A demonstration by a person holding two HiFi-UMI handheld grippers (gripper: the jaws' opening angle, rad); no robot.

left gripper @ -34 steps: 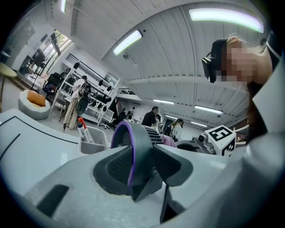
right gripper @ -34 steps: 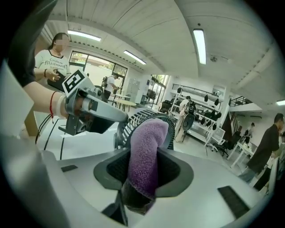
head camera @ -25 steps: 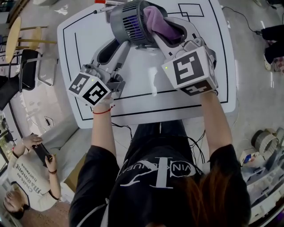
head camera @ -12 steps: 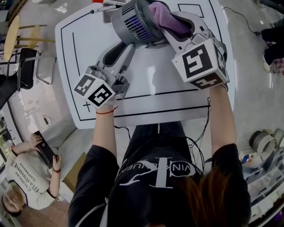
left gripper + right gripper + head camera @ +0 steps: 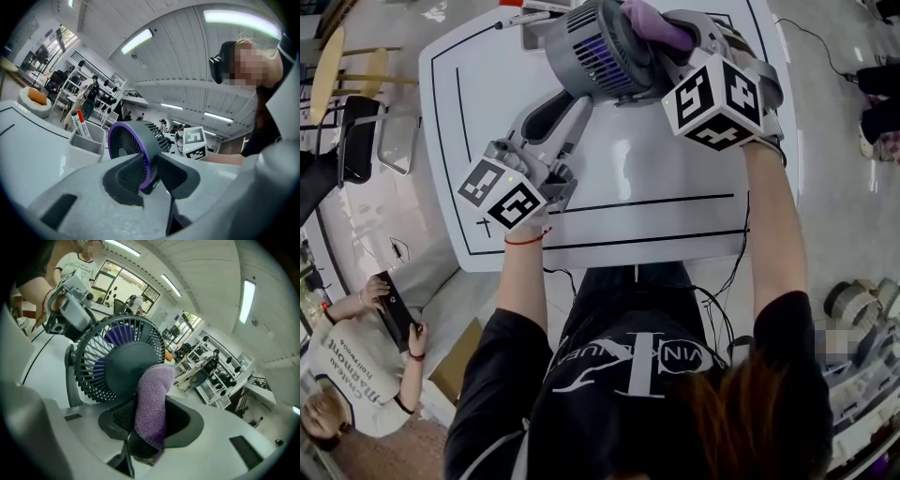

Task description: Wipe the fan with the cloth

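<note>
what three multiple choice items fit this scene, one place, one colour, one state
1. Where is the purple terry cloth? A on the table; B in the right gripper, against the grey round fan's hub; C in the pot
2. What colour is the fan's front ring? A red; B green; C purple
3. The left gripper is: A clamping the fan's rim; B open, off the fan; C holding a marker
B: right gripper view shows it pinched. C: seen in left gripper view. A: jaws, just closing, on the rim.

Near half of my table [image 5: 656,187] lies bare; fan [image 5: 605,52] and pen tub [image 5: 86,143] crowd the far edge.
</note>
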